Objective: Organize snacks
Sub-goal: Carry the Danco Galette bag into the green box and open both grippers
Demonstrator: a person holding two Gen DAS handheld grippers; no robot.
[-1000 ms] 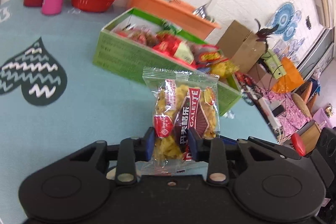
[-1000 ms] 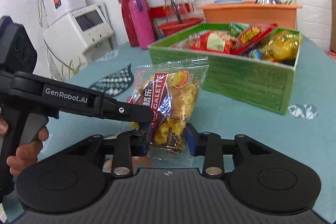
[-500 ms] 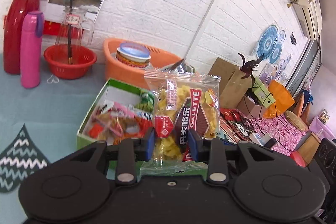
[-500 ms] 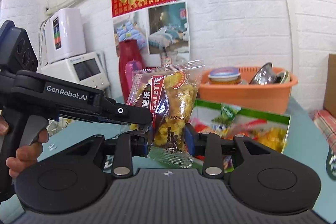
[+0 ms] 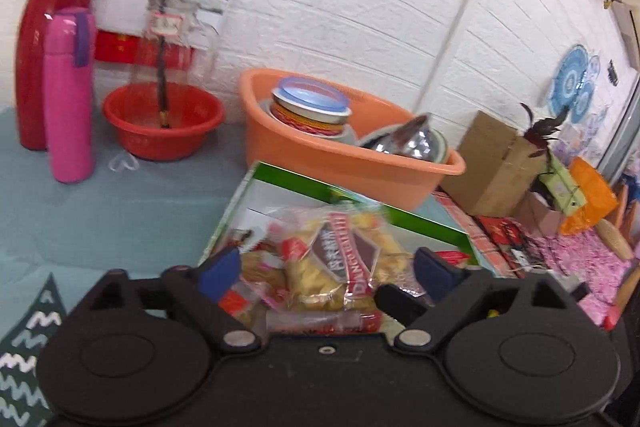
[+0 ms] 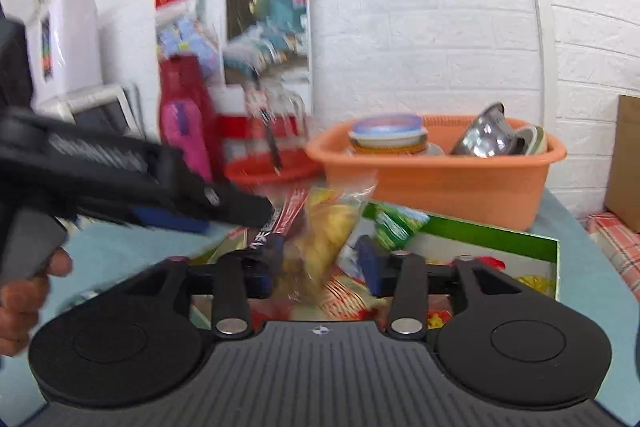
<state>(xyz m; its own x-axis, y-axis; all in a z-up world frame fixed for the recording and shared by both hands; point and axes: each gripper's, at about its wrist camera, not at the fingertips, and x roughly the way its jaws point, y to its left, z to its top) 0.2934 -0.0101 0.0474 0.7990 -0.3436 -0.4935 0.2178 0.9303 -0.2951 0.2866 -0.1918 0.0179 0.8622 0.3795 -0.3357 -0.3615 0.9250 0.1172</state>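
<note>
L wrist: left tongs (image 5: 326, 269) spread, jaws just opened; snack packet (image 5: 340, 267) loose between them, w/ no pad pressing it, over the green box (image 5: 424, 223) full of other snack bags. Orange basin (image 5: 340, 155) w/ tins and a steel bowl sits just beyond the box's far edge; bare blue surface (image 5: 120, 215) to the left. R wrist: right tongs (image 6: 320, 263) also spread, just opened; packet hangs blurred between pads above the box, box's right end part empty.
</note>
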